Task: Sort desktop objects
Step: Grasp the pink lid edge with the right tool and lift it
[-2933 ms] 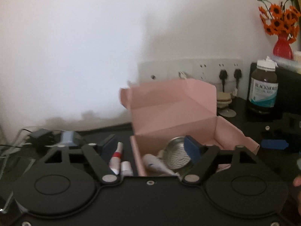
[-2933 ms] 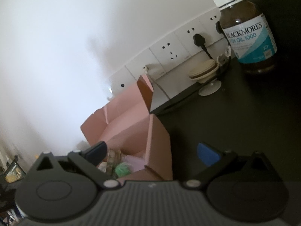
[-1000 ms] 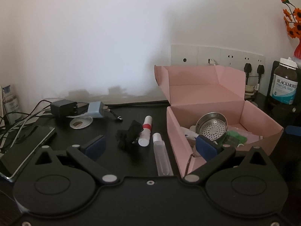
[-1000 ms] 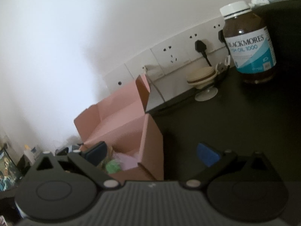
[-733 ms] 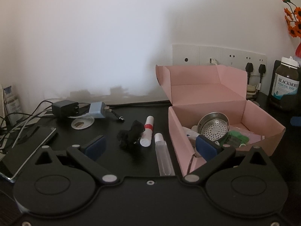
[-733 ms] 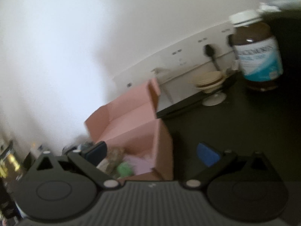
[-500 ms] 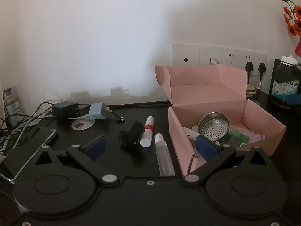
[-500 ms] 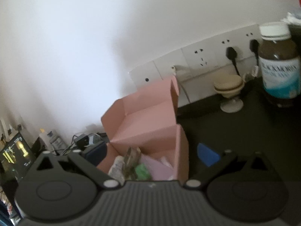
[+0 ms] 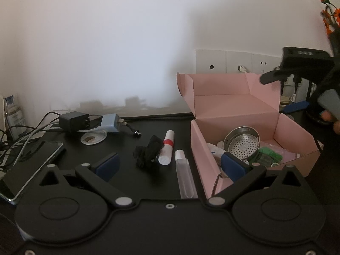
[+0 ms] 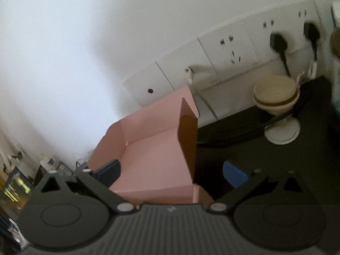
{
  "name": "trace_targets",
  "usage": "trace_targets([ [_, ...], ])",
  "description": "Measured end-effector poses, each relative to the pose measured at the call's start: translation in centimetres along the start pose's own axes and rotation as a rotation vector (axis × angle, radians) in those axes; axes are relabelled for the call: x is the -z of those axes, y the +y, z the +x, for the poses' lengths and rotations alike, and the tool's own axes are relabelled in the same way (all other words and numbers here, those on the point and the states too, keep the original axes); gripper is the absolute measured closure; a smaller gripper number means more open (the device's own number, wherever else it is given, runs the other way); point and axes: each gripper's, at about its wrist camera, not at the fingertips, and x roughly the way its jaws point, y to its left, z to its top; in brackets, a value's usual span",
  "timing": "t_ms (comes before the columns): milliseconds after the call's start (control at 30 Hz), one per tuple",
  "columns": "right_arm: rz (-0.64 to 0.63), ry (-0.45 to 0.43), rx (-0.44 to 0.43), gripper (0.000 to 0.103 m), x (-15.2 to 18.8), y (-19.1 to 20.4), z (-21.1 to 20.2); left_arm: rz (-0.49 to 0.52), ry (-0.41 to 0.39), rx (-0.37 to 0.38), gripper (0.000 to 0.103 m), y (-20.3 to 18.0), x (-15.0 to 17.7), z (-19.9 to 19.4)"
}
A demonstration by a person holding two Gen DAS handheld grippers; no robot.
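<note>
My left gripper [image 9: 170,166] hovers open and empty over the black desk. Just past it lie a black crumpled band [image 9: 147,153], a white tube with a red ring [image 9: 167,147] and a clear tube [image 9: 184,176]. The open pink box [image 9: 233,108] stands to the right and holds a metal strainer [image 9: 242,143], a green item [image 9: 268,157] and a white item. My right gripper [image 9: 283,92] hangs open at the box's back right corner, a hand behind it. In the right wrist view the right gripper [image 10: 172,173] is open above the pink box [image 10: 148,148], nothing between its fingers.
A phone [image 9: 31,165], two chargers [image 9: 73,121] with cables and a white ring [image 9: 93,137] crowd the left of the desk. Wall sockets [image 10: 229,48] with plugs run behind the box. A beige round stand [image 10: 276,97] sits right of it. Orange flowers [image 9: 331,14] are far right.
The right gripper has swung left and up to the pink box's rear corner, entering the left wrist view and hiding the brown bottle. The left gripper has held still since backing away.
</note>
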Motion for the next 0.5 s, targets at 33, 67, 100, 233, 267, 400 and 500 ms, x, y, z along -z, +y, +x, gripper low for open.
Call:
trace_targets([
  [33, 0.015, 0.020, -0.019, 0.001, -0.3, -0.2, 0.7, 0.001, -0.001, 0.000, 0.000, 0.0, 0.0, 0.0],
  [67, 0.031, 0.040, -0.039, 0.001, -0.5, -0.5, 1.3, 0.003, -0.002, 0.000, 0.000, 0.0, 0.0, 0.0],
  [100, 0.043, 0.057, -0.053, 0.001, -0.8, -0.6, 1.9, 0.005, -0.004, -0.001, 0.000, 0.0, 0.0, 0.0],
  [233, 0.052, 0.087, -0.092, 0.001, -1.7, -0.8, 3.9, 0.017, -0.009, -0.003, 0.000, -0.1, 0.1, 0.0],
  [267, 0.054, 0.098, -0.109, 0.001, -1.9, -0.9, 4.3, 0.019, -0.007, -0.003, 0.000, -0.1, 0.1, 0.0],
  [400, 0.039, 0.127, -0.175, 0.001, -2.4, -0.9, 5.2, 0.009, 0.000, 0.002, 0.000, 0.0, 0.0, 0.1],
  [500, 0.040, 0.116, -0.192, 0.001, -2.4, -0.7, 4.7, 0.002, 0.004, 0.005, 0.000, 0.1, 0.0, 0.0],
])
